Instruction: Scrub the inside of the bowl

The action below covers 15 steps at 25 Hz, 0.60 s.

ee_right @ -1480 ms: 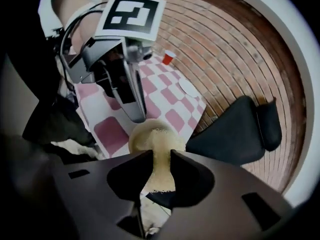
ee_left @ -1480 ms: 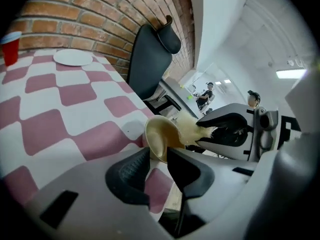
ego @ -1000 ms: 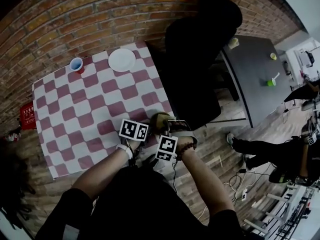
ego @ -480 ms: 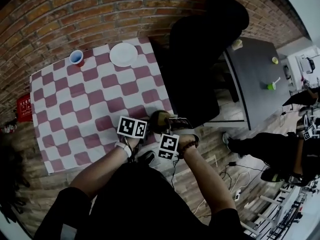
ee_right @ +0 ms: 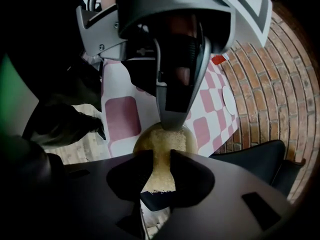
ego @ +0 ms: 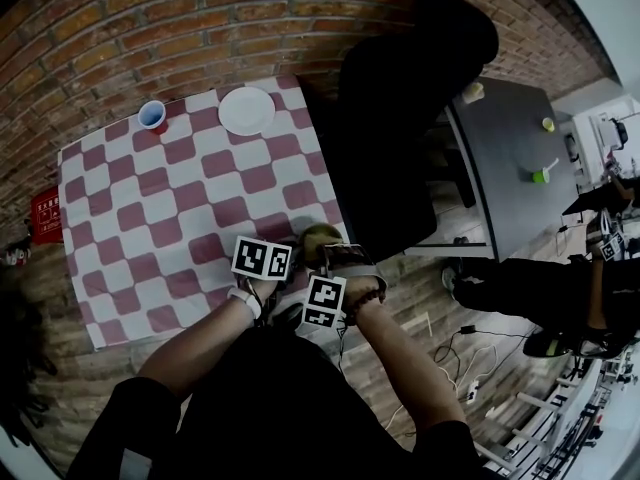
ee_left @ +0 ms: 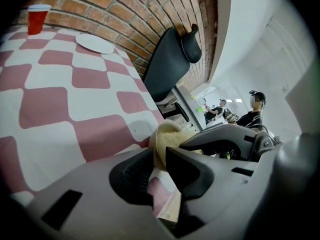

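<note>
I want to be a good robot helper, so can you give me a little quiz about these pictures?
1. True or false: the left claw is pinching the rim of the bowl.
2. What is the right claw holding inside the bowl? A) a spoon B) a scrub pad C) a fork
3. Fill in the word: on the table, close to the red cup, lies a white ____.

Key
1. True.
2. B: the scrub pad sits between the jaws and reaches into the bowl.
3. plate.
</note>
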Tool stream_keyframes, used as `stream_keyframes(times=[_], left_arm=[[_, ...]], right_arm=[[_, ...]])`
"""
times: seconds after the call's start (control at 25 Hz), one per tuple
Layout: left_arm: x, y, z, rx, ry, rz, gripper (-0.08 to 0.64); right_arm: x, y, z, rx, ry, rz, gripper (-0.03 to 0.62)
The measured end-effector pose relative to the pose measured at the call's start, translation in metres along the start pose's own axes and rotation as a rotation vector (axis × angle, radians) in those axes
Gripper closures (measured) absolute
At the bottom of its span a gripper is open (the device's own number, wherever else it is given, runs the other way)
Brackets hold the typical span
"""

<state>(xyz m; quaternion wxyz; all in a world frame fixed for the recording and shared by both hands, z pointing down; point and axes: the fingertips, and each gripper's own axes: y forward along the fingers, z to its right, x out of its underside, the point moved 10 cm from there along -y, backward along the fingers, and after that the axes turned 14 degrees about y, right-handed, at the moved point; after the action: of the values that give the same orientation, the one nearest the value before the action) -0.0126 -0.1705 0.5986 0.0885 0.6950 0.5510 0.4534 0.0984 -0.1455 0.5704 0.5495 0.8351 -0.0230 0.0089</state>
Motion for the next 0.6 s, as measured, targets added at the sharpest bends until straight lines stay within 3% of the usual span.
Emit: stream_keyframes(times=[0.36,0.6], left_arm=[[0.003,-0.003,0.003,0.016,0.007,0.002,0.474],[0.004,-0.006,0.0,0.016,-0.002,0.006,0.474]], right_arm=[[0.004,0.003,0.018,0.036,0.029,-0.035,0.471],[0.016,-0.011,0.006,0.0,0.013,-0.022,0.471]])
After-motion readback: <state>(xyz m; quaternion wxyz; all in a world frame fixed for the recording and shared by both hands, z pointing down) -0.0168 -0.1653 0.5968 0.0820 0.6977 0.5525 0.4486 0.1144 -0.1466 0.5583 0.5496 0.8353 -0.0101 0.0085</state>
